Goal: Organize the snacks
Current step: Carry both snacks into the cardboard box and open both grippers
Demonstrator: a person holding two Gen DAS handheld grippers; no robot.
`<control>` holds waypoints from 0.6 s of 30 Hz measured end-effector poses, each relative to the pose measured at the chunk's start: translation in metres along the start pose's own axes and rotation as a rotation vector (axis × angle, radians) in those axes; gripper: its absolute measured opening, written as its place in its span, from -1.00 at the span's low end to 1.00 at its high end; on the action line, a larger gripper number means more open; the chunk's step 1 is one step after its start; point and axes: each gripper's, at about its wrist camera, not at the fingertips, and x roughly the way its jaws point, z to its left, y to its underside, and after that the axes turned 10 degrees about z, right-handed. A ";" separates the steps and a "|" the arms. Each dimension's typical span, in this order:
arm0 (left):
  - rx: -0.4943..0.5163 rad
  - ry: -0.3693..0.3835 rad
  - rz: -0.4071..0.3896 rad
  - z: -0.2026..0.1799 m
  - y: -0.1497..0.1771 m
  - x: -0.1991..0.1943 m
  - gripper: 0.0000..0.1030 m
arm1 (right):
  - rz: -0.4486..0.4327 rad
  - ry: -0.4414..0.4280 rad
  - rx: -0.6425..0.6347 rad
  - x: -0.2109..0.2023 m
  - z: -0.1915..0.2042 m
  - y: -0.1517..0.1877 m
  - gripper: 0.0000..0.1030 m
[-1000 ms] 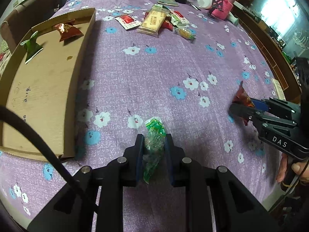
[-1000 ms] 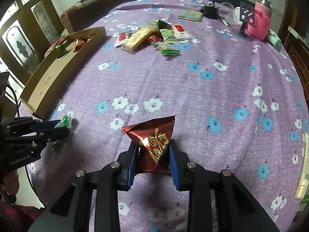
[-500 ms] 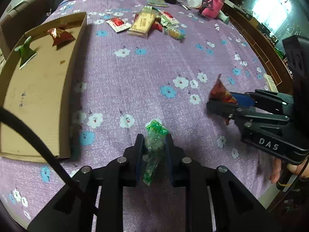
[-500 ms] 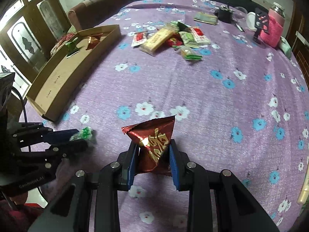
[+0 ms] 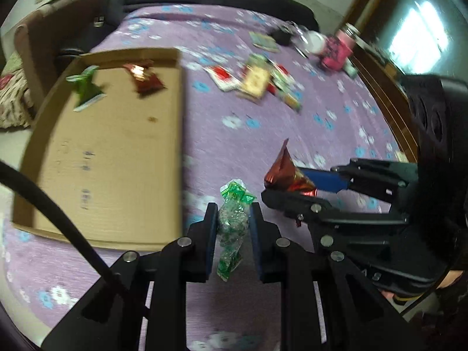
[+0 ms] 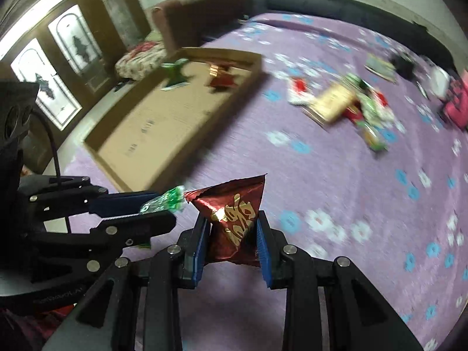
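Left tool (image 5: 233, 219) pinches a green snack packet (image 5: 232, 228); right tool (image 6: 233, 228) pinches a red foil packet (image 6: 234, 216). Both are above the purple floral worktop (image 5: 263, 134). Cardboard tray (image 5: 111, 152) at ten o'clock; snack pile (image 5: 257, 79) at one o'clock.

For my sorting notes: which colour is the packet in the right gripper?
Dark red foil packet with gold lettering, clearest in the right wrist view.

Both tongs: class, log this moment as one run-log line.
left tongs: shut on green snack | right tongs: shut on red snack | box: holds two snacks | pile: waiting
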 end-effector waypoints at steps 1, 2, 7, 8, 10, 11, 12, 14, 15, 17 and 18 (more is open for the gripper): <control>-0.015 -0.004 -0.011 0.007 -0.002 -0.004 -0.55 | -0.007 -0.009 -0.013 0.001 0.005 -0.006 -0.42; -0.032 -0.014 -0.021 0.015 -0.004 -0.008 -0.55 | -0.011 -0.024 -0.024 0.002 0.010 -0.014 -0.42; -0.119 -0.070 -0.055 0.057 -0.019 -0.020 -0.55 | -0.042 -0.029 -0.101 0.010 0.035 -0.053 -0.42; -0.145 -0.086 -0.062 0.069 -0.025 -0.021 -0.55 | -0.045 -0.026 -0.116 0.013 0.039 -0.059 -0.42; -0.181 -0.099 -0.063 0.087 -0.034 -0.021 -0.55 | -0.053 -0.022 -0.137 0.021 0.047 -0.077 -0.42; -0.198 -0.111 -0.064 0.095 -0.038 -0.021 -0.55 | -0.047 -0.025 -0.145 0.026 0.050 -0.083 -0.42; -0.217 -0.128 -0.063 0.105 -0.044 -0.020 -0.55 | -0.042 -0.019 -0.141 0.033 0.053 -0.093 -0.42; -0.228 -0.159 -0.065 0.116 -0.053 -0.018 -0.55 | -0.034 -0.032 -0.128 0.044 0.054 -0.107 -0.42; -0.232 -0.188 -0.062 0.123 -0.061 -0.014 -0.55 | -0.032 -0.036 -0.117 0.048 0.055 -0.112 -0.42; -0.246 -0.215 -0.047 0.134 -0.072 -0.007 -0.54 | -0.020 -0.036 -0.096 0.059 0.054 -0.127 -0.42; -0.253 -0.215 -0.038 0.140 -0.078 -0.002 -0.54 | -0.021 -0.031 -0.086 0.063 0.053 -0.132 -0.42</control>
